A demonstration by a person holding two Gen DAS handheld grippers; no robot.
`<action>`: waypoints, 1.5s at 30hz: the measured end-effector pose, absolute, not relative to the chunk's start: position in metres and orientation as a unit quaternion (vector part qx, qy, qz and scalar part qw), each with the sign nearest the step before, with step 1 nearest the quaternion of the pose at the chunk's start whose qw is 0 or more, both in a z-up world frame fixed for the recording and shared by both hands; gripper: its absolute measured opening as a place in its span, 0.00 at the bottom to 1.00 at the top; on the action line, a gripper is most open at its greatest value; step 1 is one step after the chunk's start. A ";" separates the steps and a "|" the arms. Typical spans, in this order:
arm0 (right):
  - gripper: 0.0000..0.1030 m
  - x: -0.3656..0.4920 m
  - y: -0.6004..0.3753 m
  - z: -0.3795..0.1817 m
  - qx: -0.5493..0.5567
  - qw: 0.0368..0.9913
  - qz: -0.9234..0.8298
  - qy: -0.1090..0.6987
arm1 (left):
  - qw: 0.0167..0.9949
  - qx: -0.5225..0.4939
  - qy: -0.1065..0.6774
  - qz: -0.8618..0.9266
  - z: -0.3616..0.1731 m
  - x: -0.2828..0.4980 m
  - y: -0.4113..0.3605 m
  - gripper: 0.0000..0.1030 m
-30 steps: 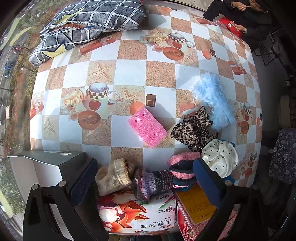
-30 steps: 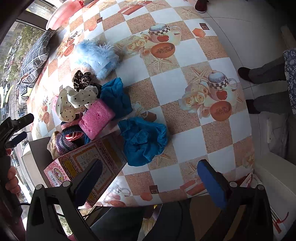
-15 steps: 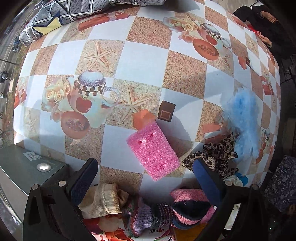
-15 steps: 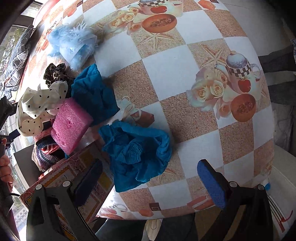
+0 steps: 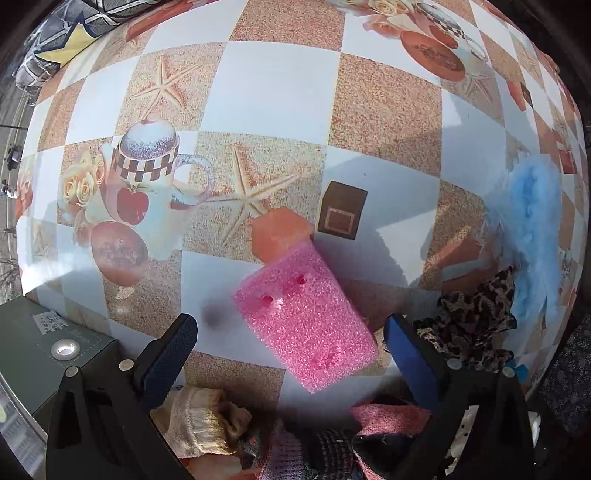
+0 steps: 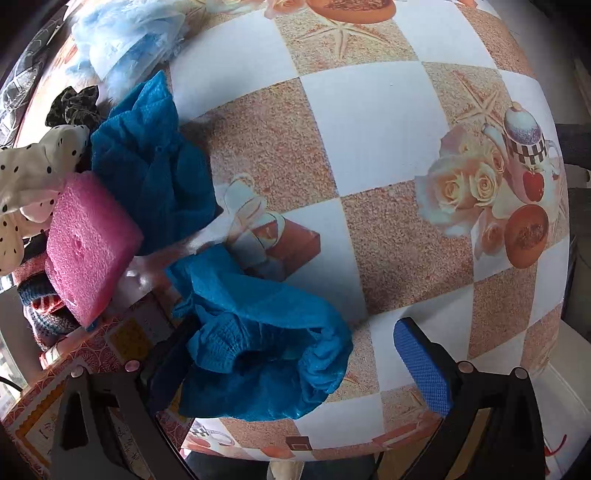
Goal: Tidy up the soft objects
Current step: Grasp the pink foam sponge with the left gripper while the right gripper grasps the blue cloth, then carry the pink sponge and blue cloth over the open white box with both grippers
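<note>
A pink sponge (image 5: 304, 315) lies flat on the patterned tablecloth (image 5: 273, 88). My left gripper (image 5: 291, 354) is open and hangs just above it, with the sponge's near end between the fingers. In the right wrist view a crumpled blue shoe cover (image 6: 258, 343) lies on the cloth. My right gripper (image 6: 295, 362) is open around it; the left finger is partly hidden under the blue fabric. A second blue cover (image 6: 151, 162) and another pink sponge (image 6: 88, 243) lie to the left.
A printed cardboard box (image 6: 55, 398) holds knitted socks (image 5: 207, 424) and a polka-dot cloth (image 6: 33, 166). A leopard scrunchie (image 5: 476, 325) and a fluffy light-blue piece (image 5: 532, 236) lie at the right. A grey box (image 5: 44, 347) stands at the left. A checked cushion (image 5: 70, 33) lies far back.
Both grippers have moved down and forward. The left one has closed in over the pink sponge, the right one over the blue shoe cover. Both stay open.
</note>
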State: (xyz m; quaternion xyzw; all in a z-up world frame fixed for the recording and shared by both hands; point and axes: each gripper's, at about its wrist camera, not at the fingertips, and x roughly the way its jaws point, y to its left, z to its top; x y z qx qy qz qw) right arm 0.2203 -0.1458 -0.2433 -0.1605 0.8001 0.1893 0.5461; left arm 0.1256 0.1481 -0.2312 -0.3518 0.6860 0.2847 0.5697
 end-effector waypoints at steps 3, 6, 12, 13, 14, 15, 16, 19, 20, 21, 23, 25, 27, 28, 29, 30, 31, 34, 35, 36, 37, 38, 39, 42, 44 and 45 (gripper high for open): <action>1.00 0.219 -0.144 -0.247 -0.167 0.545 0.190 0.799 | 0.570 -0.358 0.685 0.280 -0.246 0.132 0.142 0.92; 1.00 0.210 -0.139 -0.250 -0.173 0.543 0.188 0.800 | 0.572 -0.344 0.691 0.276 -0.249 0.137 0.140 0.87; 0.95 0.197 -0.154 -0.249 -0.164 0.538 0.198 0.803 | 0.602 -0.296 0.691 0.268 -0.235 0.141 0.137 0.60; 0.91 0.195 -0.155 -0.247 -0.166 0.539 0.203 0.800 | 0.608 -0.286 0.691 0.267 -0.231 0.145 0.140 0.60; 0.88 0.194 -0.155 -0.246 -0.168 0.540 0.207 0.798 | 0.613 -0.279 0.689 0.268 -0.230 0.144 0.140 0.60; 0.83 0.192 -0.156 -0.241 -0.172 0.542 0.212 0.795 | 0.617 -0.277 0.686 0.268 -0.230 0.144 0.141 0.59; 0.75 0.191 -0.156 -0.240 -0.176 0.544 0.217 0.791 | 0.619 -0.277 0.684 0.269 -0.221 0.145 0.140 0.59; 0.39 0.191 -0.155 -0.229 -0.174 0.552 0.240 0.779 | 0.626 -0.264 0.680 0.277 -0.200 0.146 0.134 0.59; 0.36 0.191 -0.155 -0.228 -0.165 0.549 0.245 0.782 | 0.631 -0.256 0.677 0.279 -0.194 0.144 0.135 0.59; 0.36 0.191 -0.156 -0.227 -0.160 0.549 0.245 0.782 | 0.635 -0.247 0.676 0.282 -0.179 0.144 0.130 0.59; 0.33 0.191 -0.160 -0.222 -0.148 0.555 0.248 0.780 | 0.646 -0.228 0.670 0.285 -0.162 0.142 0.123 0.59; 0.33 0.194 -0.166 -0.216 -0.130 0.561 0.248 0.779 | 0.659 -0.209 0.663 0.288 -0.141 0.140 0.112 0.59; 0.33 0.199 -0.172 -0.207 -0.116 0.567 0.246 0.778 | 0.672 -0.189 0.657 0.285 -0.122 0.140 0.099 0.59; 0.33 0.200 -0.175 -0.204 -0.111 0.569 0.246 0.777 | 0.677 -0.181 0.655 0.284 -0.115 0.137 0.097 0.59; 0.33 0.203 -0.178 -0.200 -0.106 0.572 0.245 0.776 | 0.681 -0.173 0.653 0.283 -0.100 0.141 0.081 0.59; 0.33 0.206 -0.179 -0.198 -0.102 0.574 0.245 0.775 | 0.685 -0.168 0.651 0.281 -0.091 0.139 0.079 0.59; 0.33 0.210 -0.180 -0.192 -0.098 0.577 0.245 0.773 | 0.688 -0.165 0.649 0.278 -0.084 0.138 0.075 0.59; 0.34 0.221 -0.177 -0.177 -0.090 0.587 0.243 0.767 | 0.699 -0.164 0.642 0.269 -0.082 0.127 0.069 0.59; 0.34 0.227 -0.175 -0.171 -0.087 0.591 0.242 0.765 | 0.702 -0.164 0.639 0.267 -0.079 0.125 0.067 0.59; 0.34 0.228 -0.178 -0.169 -0.084 0.595 0.241 0.762 | 0.705 -0.163 0.638 0.265 -0.074 0.123 0.063 0.59; 0.34 0.229 -0.180 -0.165 -0.081 0.598 0.241 0.760 | 0.707 -0.163 0.636 0.262 -0.079 0.124 0.071 0.59; 0.34 0.225 -0.187 -0.157 -0.078 0.601 0.241 0.758 | 0.710 -0.160 0.634 0.262 -0.076 0.126 0.068 0.59; 0.34 0.223 -0.198 -0.157 -0.075 0.605 0.241 0.755 | 0.714 -0.156 0.631 0.260 -0.075 0.128 0.068 0.59; 0.34 0.228 -0.202 -0.143 -0.071 0.614 0.244 0.748 | 0.729 -0.146 0.620 0.251 -0.068 0.133 0.064 0.59; 0.34 0.241 -0.202 -0.130 -0.070 0.620 0.246 0.742 | 0.741 -0.137 0.612 0.240 -0.058 0.137 0.051 0.59; 0.34 0.243 -0.205 -0.125 -0.069 0.623 0.248 0.739 | 0.749 -0.132 0.607 0.232 -0.051 0.141 0.043 0.59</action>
